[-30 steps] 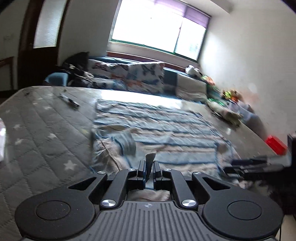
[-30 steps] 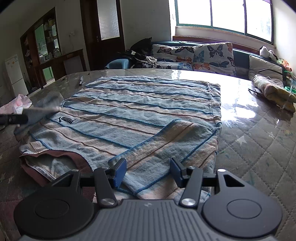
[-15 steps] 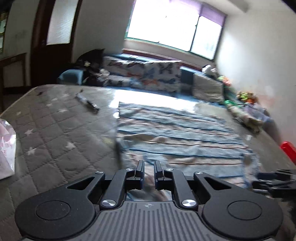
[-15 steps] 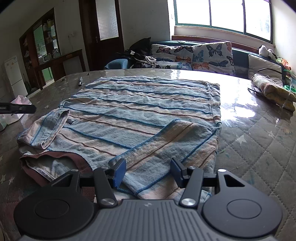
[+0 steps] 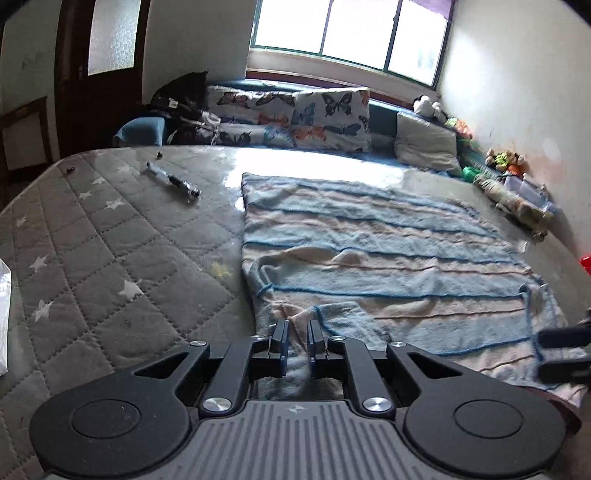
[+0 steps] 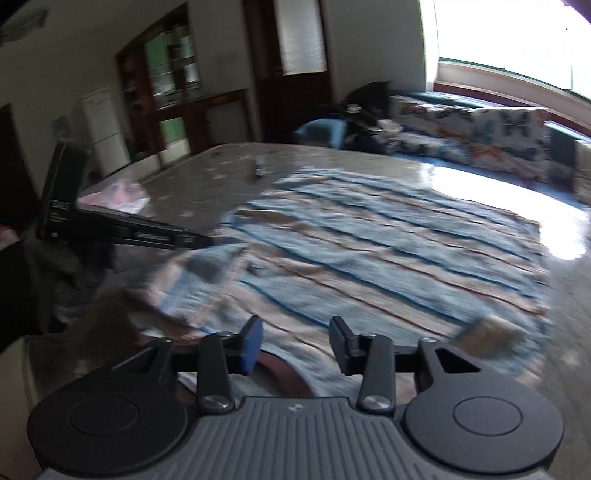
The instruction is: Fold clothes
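Since the earlier frame, the corner flap has been released by the left gripper [image 5: 296, 341], now slightly parted and empty over the striped garment [image 5: 376, 266], spread flat mid-frame on the bed [image 5: 110, 240]. Right gripper [image 6: 295, 345] is held wide open, empty, low centre. Both near-edge corners should be pinched evenly before folding.

My view takes in a bright window [image 5: 351, 33] above a cushioned bench with butterfly pillows [image 5: 295, 118], pale walls, a dark wooden door [image 5: 99, 70], and a white fridge [image 6: 105, 129] beyond
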`<state>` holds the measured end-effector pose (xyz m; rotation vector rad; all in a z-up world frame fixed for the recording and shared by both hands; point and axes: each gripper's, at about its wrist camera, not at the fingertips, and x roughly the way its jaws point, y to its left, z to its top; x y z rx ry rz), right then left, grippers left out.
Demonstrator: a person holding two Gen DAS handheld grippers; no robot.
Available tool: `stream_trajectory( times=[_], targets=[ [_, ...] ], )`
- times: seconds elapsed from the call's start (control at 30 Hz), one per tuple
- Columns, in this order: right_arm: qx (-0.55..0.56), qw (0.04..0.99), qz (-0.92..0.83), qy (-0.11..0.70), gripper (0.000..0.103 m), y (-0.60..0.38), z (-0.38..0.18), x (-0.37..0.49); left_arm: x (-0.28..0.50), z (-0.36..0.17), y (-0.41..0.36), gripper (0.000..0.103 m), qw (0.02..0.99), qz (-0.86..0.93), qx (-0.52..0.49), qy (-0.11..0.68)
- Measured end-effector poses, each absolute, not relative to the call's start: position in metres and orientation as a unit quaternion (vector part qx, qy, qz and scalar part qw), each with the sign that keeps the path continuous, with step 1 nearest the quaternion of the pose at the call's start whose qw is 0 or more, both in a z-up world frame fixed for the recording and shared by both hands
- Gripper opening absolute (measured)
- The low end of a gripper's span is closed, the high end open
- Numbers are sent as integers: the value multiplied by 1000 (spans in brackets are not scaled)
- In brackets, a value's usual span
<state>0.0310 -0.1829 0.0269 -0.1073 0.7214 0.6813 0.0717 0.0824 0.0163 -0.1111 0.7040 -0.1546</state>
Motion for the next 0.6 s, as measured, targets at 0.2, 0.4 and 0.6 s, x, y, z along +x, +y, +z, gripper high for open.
stream_trajectory(
  times=[0.2, 0.4, 0.6],
  targets=[
    [-69, 847, 389, 355, 31, -134, 23, 37, 65, 16, 82, 12, 933, -94, -51, 343],
    [-85, 834, 408, 363, 31, -99, 10, 42, 66, 10, 86, 12, 931, -99, -64, 345],
    [-93, 830, 404, 374, 25, -81, -3, 45, 65, 9, 89, 12, 931, -106, -68, 344]
  ],
)
